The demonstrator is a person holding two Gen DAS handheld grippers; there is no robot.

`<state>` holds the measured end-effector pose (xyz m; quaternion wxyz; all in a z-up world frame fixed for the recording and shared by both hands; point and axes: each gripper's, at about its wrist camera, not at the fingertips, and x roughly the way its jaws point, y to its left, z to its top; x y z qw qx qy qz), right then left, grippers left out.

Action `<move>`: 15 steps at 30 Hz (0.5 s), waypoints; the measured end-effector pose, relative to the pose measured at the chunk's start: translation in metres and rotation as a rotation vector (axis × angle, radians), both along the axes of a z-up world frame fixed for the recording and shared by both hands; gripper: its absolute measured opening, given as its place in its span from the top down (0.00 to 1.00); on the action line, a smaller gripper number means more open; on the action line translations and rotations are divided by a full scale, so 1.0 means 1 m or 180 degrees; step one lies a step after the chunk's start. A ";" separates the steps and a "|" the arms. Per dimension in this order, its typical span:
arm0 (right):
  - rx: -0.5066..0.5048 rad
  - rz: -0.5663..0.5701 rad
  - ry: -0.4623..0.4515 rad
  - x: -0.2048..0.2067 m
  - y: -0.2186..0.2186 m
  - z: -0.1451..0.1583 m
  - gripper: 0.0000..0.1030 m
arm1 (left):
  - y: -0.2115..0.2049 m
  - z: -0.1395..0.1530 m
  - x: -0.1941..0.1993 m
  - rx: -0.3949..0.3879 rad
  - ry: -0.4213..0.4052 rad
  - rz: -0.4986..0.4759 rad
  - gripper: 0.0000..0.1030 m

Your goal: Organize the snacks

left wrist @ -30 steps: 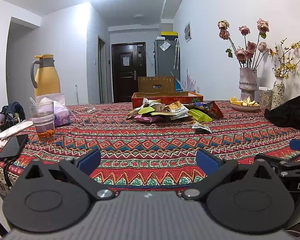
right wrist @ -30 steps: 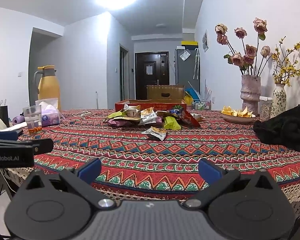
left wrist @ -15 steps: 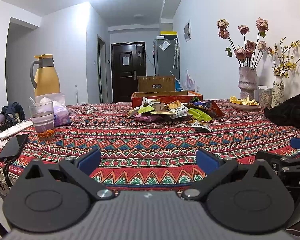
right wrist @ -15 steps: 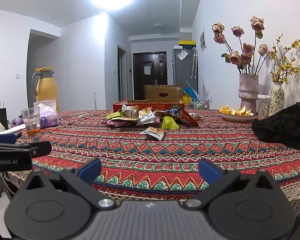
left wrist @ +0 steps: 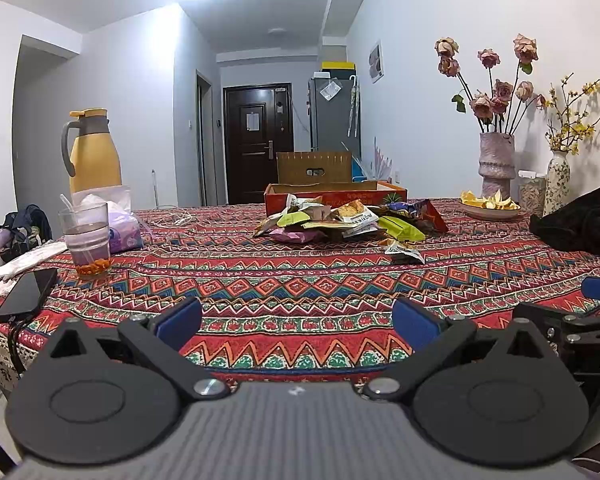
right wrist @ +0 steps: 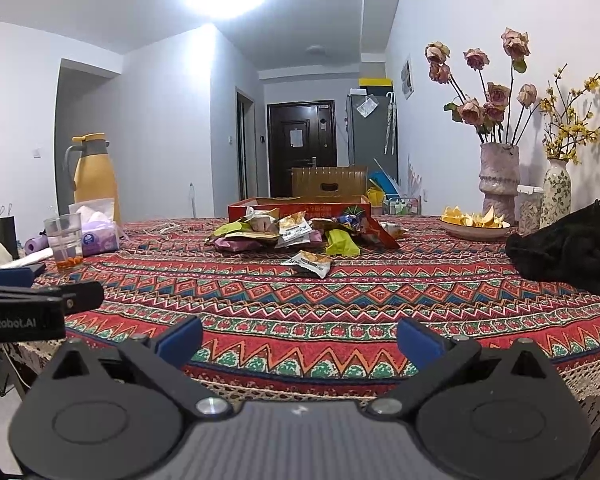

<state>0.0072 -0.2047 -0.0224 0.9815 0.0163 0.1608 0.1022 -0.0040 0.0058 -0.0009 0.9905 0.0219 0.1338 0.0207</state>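
A heap of snack packets lies mid-table on the patterned cloth, in front of a shallow red cardboard tray. One white packet lies apart, nearer to me. My left gripper is open and empty at the table's near edge, far short of the heap. Beside it, my right gripper is open and empty too, over the lace edge of the cloth. Each gripper shows at the side of the other's view.
On the left stand a glass with a straw, a tissue pack, a yellow jug and a phone. On the right are a plate of peel, two vases and a black garment.
Both views have shifted only slightly. The right gripper's view has drifted a little and the heap sits marginally lower and left in it. Both grippers stay open.
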 end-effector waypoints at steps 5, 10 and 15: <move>0.0003 -0.0001 0.0004 -0.001 -0.001 -0.001 0.00 | 0.000 0.000 -0.001 0.0001 0.0000 0.0001 0.00; -0.0001 -0.0004 0.0001 -0.001 -0.001 -0.001 0.00 | 0.000 0.001 0.000 0.0001 0.0011 0.0006 0.00; -0.0019 -0.0001 0.0011 0.006 0.000 0.000 0.00 | 0.007 0.004 0.011 0.0008 0.0041 0.0067 0.00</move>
